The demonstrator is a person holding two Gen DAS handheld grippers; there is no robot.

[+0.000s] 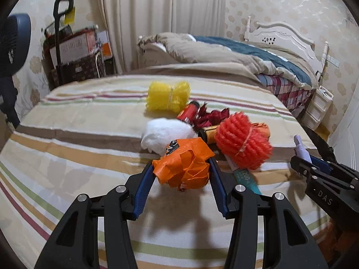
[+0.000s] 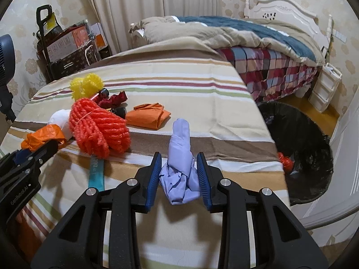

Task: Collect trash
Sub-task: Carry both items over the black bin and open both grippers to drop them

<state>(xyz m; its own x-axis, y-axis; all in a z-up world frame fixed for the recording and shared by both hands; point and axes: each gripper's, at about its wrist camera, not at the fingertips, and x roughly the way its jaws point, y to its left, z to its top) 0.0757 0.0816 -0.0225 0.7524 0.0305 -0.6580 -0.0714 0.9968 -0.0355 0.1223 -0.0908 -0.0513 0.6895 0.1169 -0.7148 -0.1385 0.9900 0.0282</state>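
Left gripper (image 1: 180, 168) clamps a crumpled orange plastic bag (image 1: 184, 165) between its blue pads, held above the striped table cover (image 1: 78, 123). Right gripper (image 2: 179, 168) clamps a crumpled pale lilac paper (image 2: 180, 157); the paper's upper end sticks out past the fingertips toward 12 o'clock.

Container: a bin lined with a black bag (image 2: 314, 134) stands on the floor at 3 o'clock of the right gripper, beside the table edge. In it, one small red-orange item (image 2: 285, 160) lies against the near wall; the rest of the interior is too dark to read.

Remaining on the cover, right wrist view: red foam net (image 2: 98, 127) at 10 o'clock, yellow foam net (image 2: 86, 85) beyond it, white wad (image 2: 59, 118), folded orange cloth (image 2: 148, 117), dark red crumpled piece (image 2: 114, 99), teal strip (image 2: 96, 170) under the red net.
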